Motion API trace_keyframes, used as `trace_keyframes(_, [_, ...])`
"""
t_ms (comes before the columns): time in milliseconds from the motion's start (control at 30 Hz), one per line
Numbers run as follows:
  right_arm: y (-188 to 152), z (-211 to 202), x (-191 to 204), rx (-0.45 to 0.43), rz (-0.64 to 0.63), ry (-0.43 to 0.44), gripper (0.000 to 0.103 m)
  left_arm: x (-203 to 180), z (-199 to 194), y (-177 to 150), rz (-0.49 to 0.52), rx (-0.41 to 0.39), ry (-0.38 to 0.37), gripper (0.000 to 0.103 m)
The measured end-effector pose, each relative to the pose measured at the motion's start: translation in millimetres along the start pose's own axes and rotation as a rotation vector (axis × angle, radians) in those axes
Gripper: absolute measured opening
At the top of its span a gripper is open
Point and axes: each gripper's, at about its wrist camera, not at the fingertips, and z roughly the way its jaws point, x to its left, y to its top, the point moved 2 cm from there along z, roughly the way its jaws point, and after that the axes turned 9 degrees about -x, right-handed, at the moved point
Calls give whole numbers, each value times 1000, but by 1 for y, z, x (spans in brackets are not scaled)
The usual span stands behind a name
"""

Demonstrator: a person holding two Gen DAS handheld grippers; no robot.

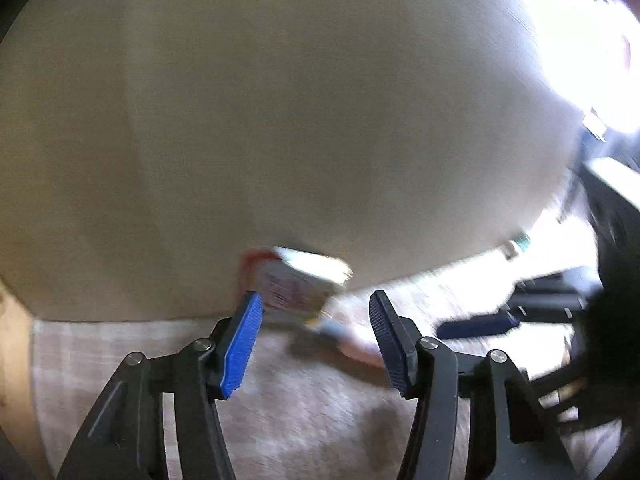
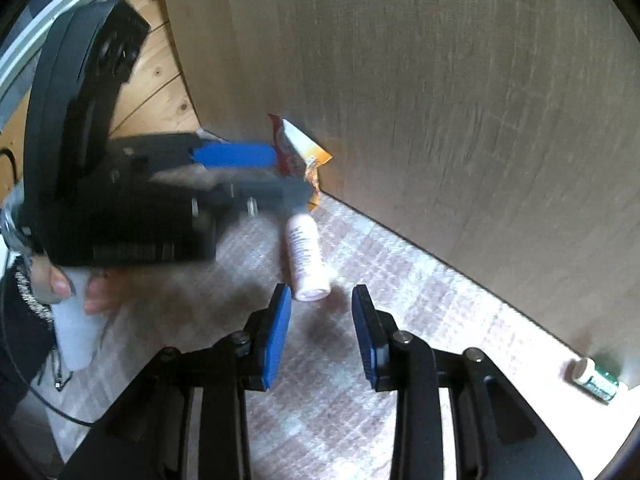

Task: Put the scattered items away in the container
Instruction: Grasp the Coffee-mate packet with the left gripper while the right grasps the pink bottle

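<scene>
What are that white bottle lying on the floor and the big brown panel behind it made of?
The white bottle looks like smooth plastic: an even, slightly shiny skin with small print on its side. The brown panel seems to be wood or wood-look board, matte, with fine grain lines running across it. Neither can be told for certain from the look.

Panel [image 2: 460,100]: broad brown-grey board with faint grain, upright, filling the upper part of both views; its foot meets the mat.
Mat [image 2: 360,380]: pale checked weave in pink and white, lying flat under the panel's lower edge.
Floor [image 2: 160,92]: knotty orange-brown wooden boards, seen left of the panel.
Cable [image 2: 44,404]: thin, black, looping over the mat's left margin.
Frame [image 2: 24,56]: light strip at upper left, possibly a window or door edge; blurred.
Glare [image 1: 580,52]: strong white light, upper right of left view.
</scene>
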Motion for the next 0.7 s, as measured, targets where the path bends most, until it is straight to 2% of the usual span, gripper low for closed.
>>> trace_keyframes(133, [4, 10, 9, -5, -31, -16, 32, -10, 8, 1, 11, 6, 62, 68])
trace_keyframes(333, [8, 27, 23, -11, -66, -36, 32, -21, 25, -11, 0, 8, 135, 65])
trace_keyframes(400, [8, 30, 27, -17, -86, -54, 31, -22, 27, -15, 5, 10, 160, 55])
trace_keyframes(467, [11, 35, 31, -10, -101, -87, 24, -21, 29, -19, -13, 19, 156, 43])
trace_keyframes(500, [12, 35, 31, -7, -102, -91, 23, -20, 30, -20, -36, 29, 128, 30])
trace_keyframes(667, [8, 32, 33, 13, -79, -102, 19, -31, 28, -23, -38, 26, 135, 14])
trace_keyframes(700, [6, 29, 32, 17, -65, -92, 19, -33, 27, -24, -47, 25, 127, 7])
